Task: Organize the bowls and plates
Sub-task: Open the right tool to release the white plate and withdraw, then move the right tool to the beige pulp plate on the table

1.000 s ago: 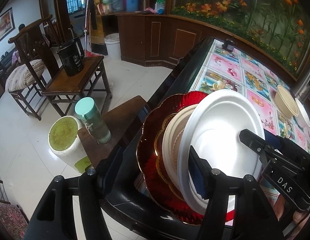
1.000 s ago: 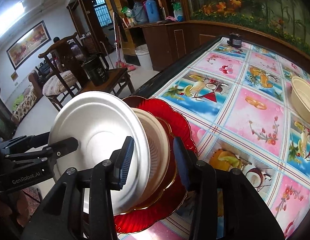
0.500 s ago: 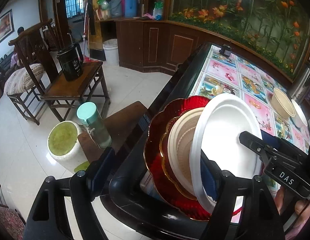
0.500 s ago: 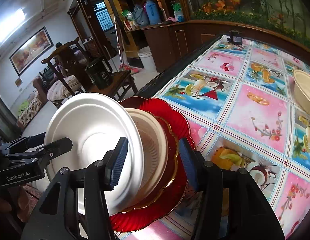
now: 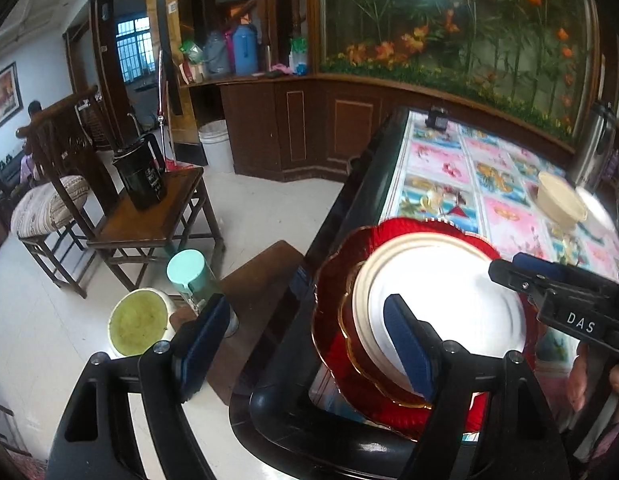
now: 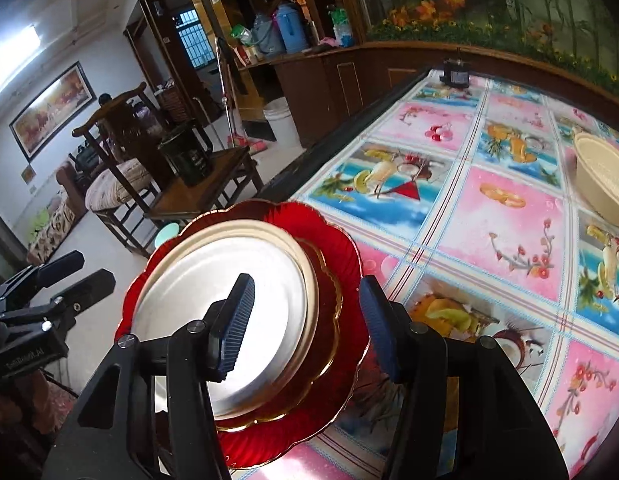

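Right wrist view, white plate (image 6: 197, 300) atop red plate (image 6: 333, 264)

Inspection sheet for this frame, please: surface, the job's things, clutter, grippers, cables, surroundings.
Surface: table under a fruit-print cloth.
Job's things: white plate nested on a cream plate, on a red scalloped plate at the table's edge; cream bowl apart, farther along.
Clutter: small black object at the far end.
Grippers: left gripper and right gripper both open, pads clear of the plates.
Cables: nothing seen.
Surroundings: wooden chair bearing a black kettle; green-capped bottle.
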Demonstrator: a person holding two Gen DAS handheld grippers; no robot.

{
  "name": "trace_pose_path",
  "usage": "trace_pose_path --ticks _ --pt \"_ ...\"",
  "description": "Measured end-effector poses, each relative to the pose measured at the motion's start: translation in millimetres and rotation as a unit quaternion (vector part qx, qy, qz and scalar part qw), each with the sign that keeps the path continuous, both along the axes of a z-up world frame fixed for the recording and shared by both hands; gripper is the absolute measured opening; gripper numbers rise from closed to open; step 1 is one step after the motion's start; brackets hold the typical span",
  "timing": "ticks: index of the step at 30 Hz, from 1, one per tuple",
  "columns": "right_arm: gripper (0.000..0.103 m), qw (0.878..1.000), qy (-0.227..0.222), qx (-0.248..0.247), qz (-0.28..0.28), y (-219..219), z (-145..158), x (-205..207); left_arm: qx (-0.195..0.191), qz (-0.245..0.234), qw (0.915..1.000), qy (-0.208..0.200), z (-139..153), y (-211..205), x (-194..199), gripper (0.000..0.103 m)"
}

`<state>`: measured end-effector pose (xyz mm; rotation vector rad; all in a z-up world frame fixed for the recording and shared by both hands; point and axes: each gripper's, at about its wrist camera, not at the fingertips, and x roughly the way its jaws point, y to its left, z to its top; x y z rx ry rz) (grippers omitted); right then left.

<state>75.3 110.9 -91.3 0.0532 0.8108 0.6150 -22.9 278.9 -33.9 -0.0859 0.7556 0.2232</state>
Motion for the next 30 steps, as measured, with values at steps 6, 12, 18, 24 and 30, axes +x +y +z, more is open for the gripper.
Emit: trace_pose_path --ticks 6,12,18,24,30 --pt "0.055 0.999 -0.028 0.034 -0.007 -16 16 -3 -0.036 0.024 0.9990 -0.011 8 11 -2 0.080" --pt "0.055 0.997 -0.023 0.046 -0.052 -55 14 9 -0.060 0.002 0.9982 -0.003 7 -9 6 0.080" --pt "0.055 0.991 -0.007 0.071 -0.112 -109 -1 24 -0.032 -0.034 0.9989 0.001 14 -47 11 0.080" --pt "0.055 0.984 0.004 0.098 -0.146 -150 -8 33 0.010 -0.066 0.9977 0.006 23 -96 21 0.080" --pt "0.055 0.982 -0.017 0.102 -0.161 -179 -1 31 0.062 -0.101 0.9930 0.001 35 -152 32 0.080"
